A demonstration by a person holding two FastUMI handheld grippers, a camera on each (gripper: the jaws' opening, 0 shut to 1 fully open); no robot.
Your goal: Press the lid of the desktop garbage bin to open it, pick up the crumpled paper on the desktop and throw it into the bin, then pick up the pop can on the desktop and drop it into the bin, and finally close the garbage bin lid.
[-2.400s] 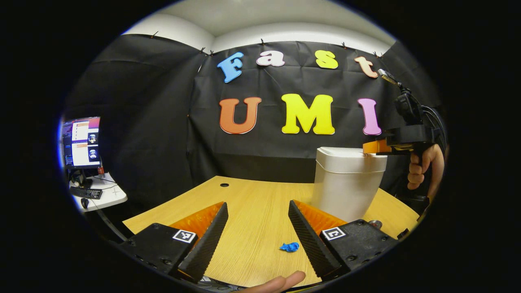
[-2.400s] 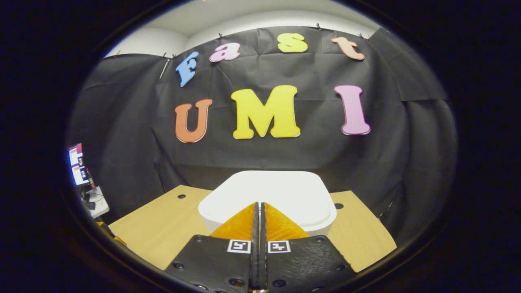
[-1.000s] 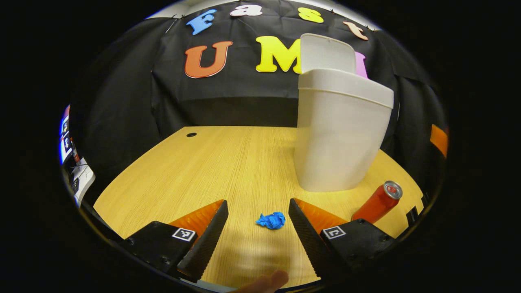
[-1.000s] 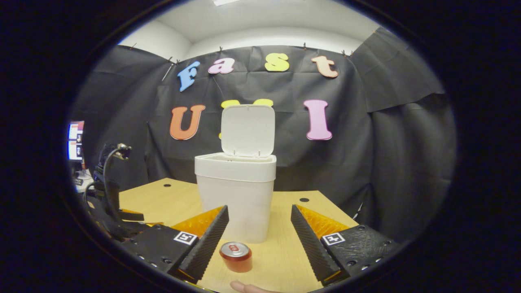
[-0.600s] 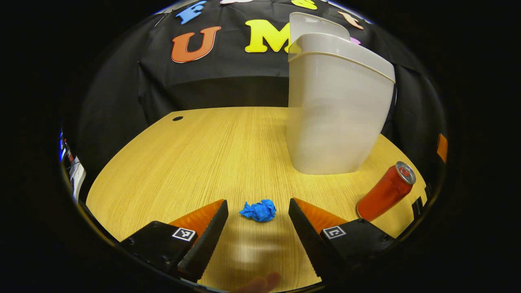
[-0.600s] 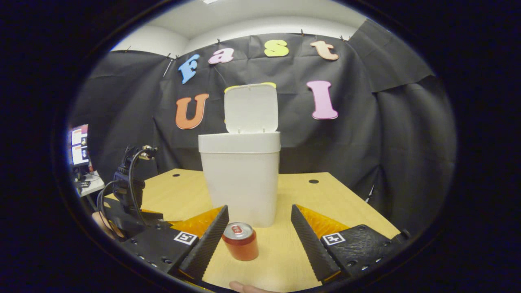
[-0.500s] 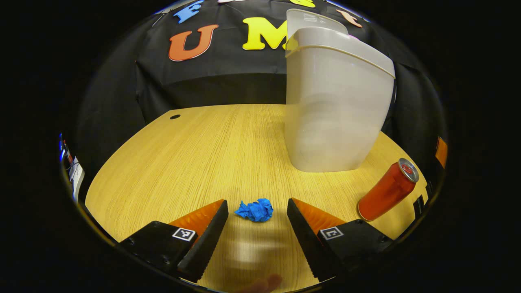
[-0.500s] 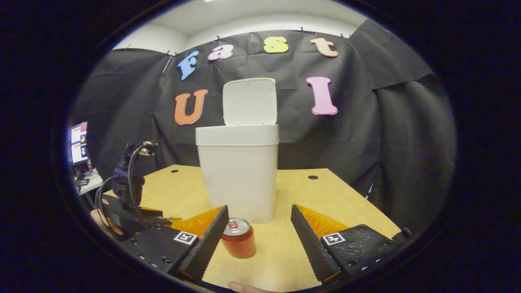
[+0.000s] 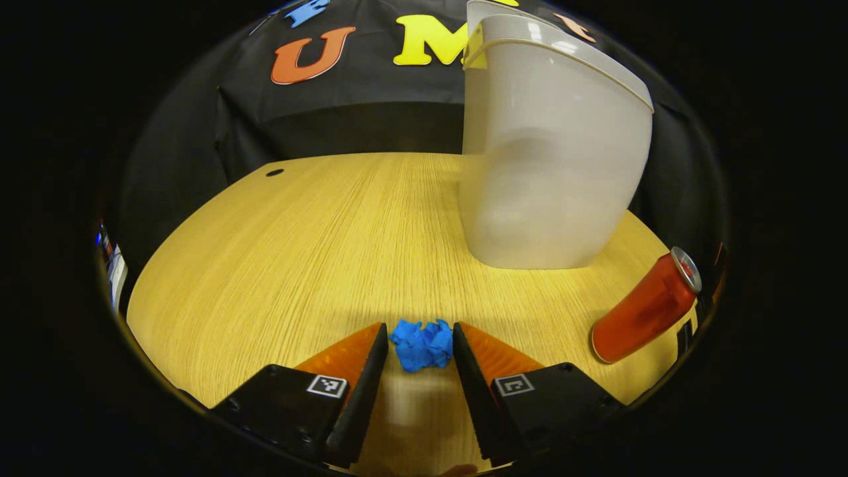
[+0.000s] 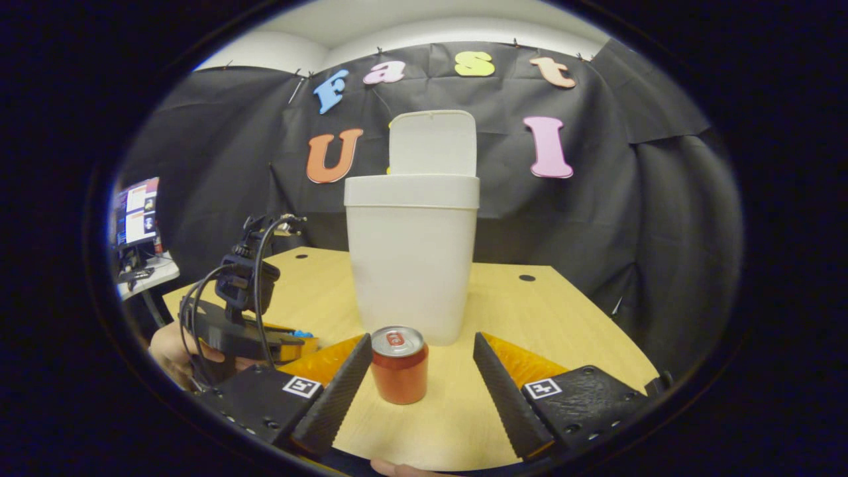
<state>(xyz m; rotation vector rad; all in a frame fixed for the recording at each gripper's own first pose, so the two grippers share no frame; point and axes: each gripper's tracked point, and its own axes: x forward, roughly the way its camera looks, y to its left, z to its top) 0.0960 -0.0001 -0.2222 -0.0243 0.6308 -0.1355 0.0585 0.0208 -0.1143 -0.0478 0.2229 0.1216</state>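
Left gripper view: left gripper (image 9: 420, 346) is low over the light wood-grain desktop (image 9: 311, 245), jaws narrowed around the crumpled blue paper ball (image 9: 422, 344). Paper sits right between the fingertips; the right-hand finger looks to be touching it, the left-hand one is just beside it, so I can't call it a firm clamp. Ball is resting on the desktop. Ahead of the jaws and off to their right stands the tall white plastic garbage bin (image 9: 553, 152). Red pop can with a silver top (image 9: 646, 308) stands well to the right of the jaws, nearer than the bin.

Right gripper view: right gripper (image 10: 419, 384) has its jaws wide apart, nothing gripped. The pop can (image 10: 399, 364) stands upright on the desktop (image 10: 543, 311) between the two fingers, closer to the left-hand one, apart from both. Straight ahead past the can is the bin (image 10: 412, 258), its flat white lid (image 10: 432, 142) flipped up and standing open at the back. Left of these jaws, the other gripper (image 10: 301, 341) is down at the desktop with a bit of the blue paper (image 10: 303, 334) at its tip; a hand (image 10: 173, 351) holds it, black cables looping over the top.
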